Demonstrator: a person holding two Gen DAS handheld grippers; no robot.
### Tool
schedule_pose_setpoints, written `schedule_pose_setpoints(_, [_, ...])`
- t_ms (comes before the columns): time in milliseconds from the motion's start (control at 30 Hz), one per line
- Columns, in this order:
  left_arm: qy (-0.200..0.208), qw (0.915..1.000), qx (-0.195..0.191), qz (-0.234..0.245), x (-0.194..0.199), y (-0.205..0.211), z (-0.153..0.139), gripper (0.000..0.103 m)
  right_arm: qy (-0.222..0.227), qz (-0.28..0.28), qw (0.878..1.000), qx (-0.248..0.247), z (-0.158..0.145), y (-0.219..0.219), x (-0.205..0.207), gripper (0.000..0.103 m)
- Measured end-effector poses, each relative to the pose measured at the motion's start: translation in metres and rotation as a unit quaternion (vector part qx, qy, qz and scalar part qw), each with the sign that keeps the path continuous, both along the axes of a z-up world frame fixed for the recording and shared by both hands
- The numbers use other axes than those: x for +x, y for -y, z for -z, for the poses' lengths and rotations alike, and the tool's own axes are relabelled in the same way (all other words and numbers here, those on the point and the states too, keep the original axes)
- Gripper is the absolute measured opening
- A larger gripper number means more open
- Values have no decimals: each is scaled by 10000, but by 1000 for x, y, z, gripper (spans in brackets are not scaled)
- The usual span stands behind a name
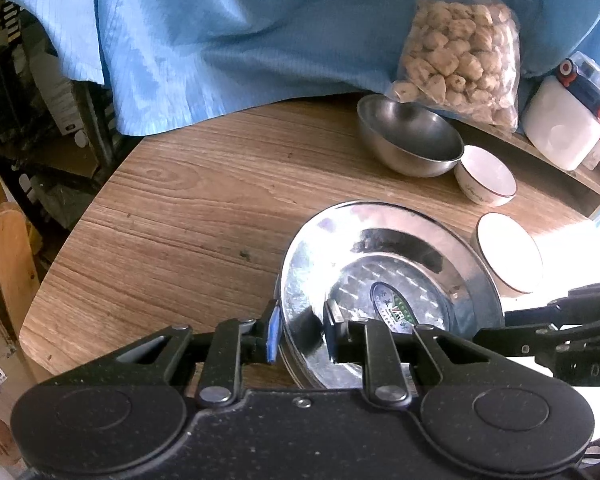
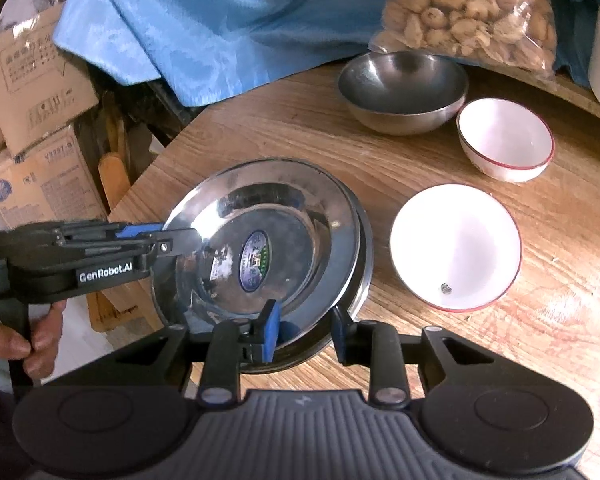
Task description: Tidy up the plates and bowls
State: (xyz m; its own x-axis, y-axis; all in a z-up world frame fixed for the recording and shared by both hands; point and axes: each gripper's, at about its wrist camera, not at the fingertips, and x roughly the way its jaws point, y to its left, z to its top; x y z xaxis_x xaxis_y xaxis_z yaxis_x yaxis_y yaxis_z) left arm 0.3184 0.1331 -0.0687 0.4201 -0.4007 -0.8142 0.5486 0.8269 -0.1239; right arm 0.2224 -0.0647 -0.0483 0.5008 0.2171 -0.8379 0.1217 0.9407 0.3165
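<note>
At plate rim [image 2: 340, 216], both tongs angled down — straddling it

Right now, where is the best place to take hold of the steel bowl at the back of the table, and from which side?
Grip the steel bowl by its thin rim on the near left arc, one finger inside and one outside, coming from above. It stands upright and open; its round wall is too wide to span. The snack bag crowds the far side and a white bowl sits close on the right.
</note>
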Motion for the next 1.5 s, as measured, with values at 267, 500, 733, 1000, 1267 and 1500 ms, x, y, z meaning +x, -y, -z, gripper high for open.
schedule_pose_setpoints(267, [12, 10000, 73, -5, 2, 1, 2, 24, -39, -279, 9990, -356, -1, -14, 1, 31])
schedule_pose_setpoints(500, [-14, 9999, 127, 38, 1, 1, 3, 24, -132, -347, 9979, -537, -3, -17, 3, 32])
schedule_pose_setpoints(733, [-53, 9999, 109, 5, 2, 1, 3, 24, -162, -422, 9969, -650, -3, -19, 4, 33])
schedule_pose_setpoints(1000, [-75, 9999, 45, -54, 4, -1, 1, 43, -111, -448, 9963, -730, -5, -20, 3, 35])
schedule_pose_setpoints(1267, [46, 9991, -92, -406, 15, -8, -10, 97, 39, -127, 9969, -773, -10, -11, 1, 72])
schedule_pose_setpoints(1500, [-131, 9982, 58, -583, 37, -3, -6, 102, 416, 498, 9957, -665, -15, 7, -3, 103])
